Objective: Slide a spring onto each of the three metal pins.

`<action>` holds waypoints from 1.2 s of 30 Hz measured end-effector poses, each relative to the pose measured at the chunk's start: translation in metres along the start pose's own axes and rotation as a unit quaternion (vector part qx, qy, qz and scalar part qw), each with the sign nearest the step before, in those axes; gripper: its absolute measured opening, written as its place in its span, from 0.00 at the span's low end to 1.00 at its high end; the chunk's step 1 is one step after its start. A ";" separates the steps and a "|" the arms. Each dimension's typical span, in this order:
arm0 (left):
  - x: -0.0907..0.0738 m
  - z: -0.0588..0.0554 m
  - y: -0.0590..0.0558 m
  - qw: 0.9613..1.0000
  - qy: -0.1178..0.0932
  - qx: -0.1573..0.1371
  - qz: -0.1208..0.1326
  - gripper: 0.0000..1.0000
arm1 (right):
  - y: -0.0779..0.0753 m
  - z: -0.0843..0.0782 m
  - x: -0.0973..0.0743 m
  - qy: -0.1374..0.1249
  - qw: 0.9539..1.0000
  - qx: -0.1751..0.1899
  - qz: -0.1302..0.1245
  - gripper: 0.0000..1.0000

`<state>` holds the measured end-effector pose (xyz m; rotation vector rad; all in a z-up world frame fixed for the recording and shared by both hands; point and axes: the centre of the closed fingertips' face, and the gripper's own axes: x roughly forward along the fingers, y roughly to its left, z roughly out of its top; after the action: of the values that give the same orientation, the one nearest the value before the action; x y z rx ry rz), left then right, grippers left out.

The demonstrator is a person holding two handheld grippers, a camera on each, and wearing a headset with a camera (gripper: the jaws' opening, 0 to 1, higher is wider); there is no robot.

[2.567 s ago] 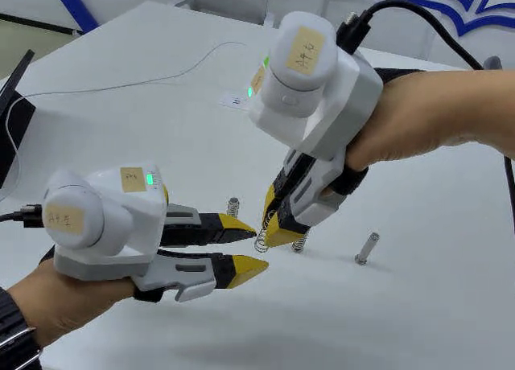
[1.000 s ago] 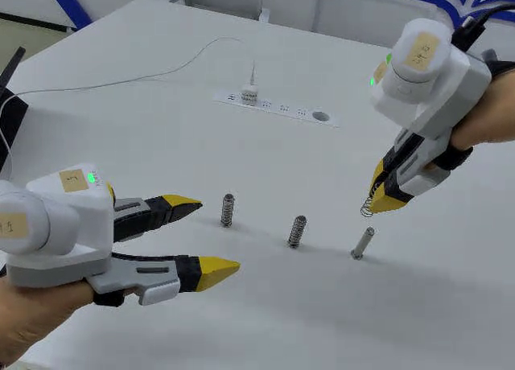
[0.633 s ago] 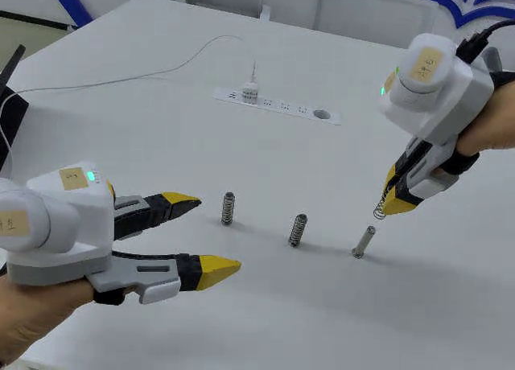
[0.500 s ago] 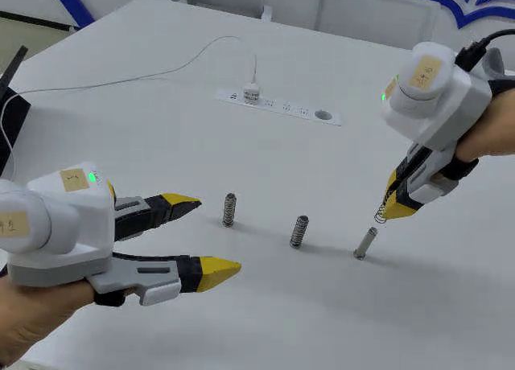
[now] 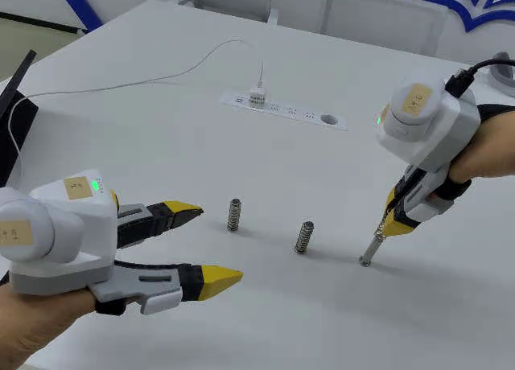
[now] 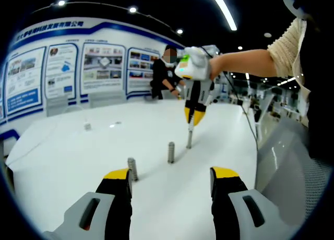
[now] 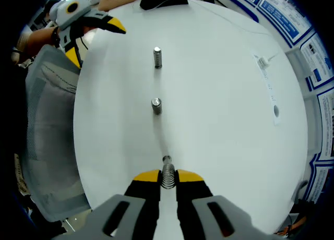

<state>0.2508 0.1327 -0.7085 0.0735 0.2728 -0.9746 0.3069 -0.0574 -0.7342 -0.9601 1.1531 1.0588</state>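
Three metal pins stand in a row on the white table [image 5: 161, 145]. The left pin [image 5: 234, 215] and the middle pin [image 5: 304, 236] each wear a spring. My right gripper [image 5: 394, 225] is shut on a spring [image 5: 380, 234] whose lower end meets the top of the bare right pin [image 5: 369, 252]. In the right gripper view the spring [image 7: 167, 175] sits between the jaws, in line with the pin top [image 7: 166, 159]. My left gripper [image 5: 213, 243] hovers open to the left of the row, holding nothing. In the left gripper view, the right gripper [image 6: 194, 114] stands over the far pin [image 6: 189, 141].
A white power strip [image 5: 283, 110] with a plugged-in cable lies further back on the table. A dark object [image 5: 12, 121] sits at the left edge. A grey mesh chair [image 7: 49, 120] stands beside the table. A person [image 6: 167, 73] stands in the background.
My right gripper has carried the spring from the middle of the row to the right and lowered it onto the top of the right pin. The left gripper stays open, barely moved.
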 end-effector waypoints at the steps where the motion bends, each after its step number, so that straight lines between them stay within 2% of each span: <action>1: 0.000 0.000 0.000 1.000 0.000 0.000 0.000 0.61 | 0.000 0.000 0.001 -0.001 1.000 0.001 0.002 0.12; 11: 0.001 -0.001 0.000 1.000 0.004 0.000 0.000 0.61 | 0.000 -0.004 0.011 0.000 1.000 0.008 0.007 0.12; 29: 0.002 -0.004 -0.001 1.000 0.007 -0.001 0.001 0.61 | 0.000 -0.009 0.047 0.005 1.000 0.017 0.013 0.12; 36: 0.003 -0.003 -0.002 1.000 0.008 0.000 0.000 0.61 | 0.001 -0.010 0.053 0.006 1.000 0.017 0.010 0.13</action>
<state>0.2503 0.1304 -0.7123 0.0807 0.2881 -0.9746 0.3077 -0.0589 -0.7878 -0.9311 1.1881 1.0485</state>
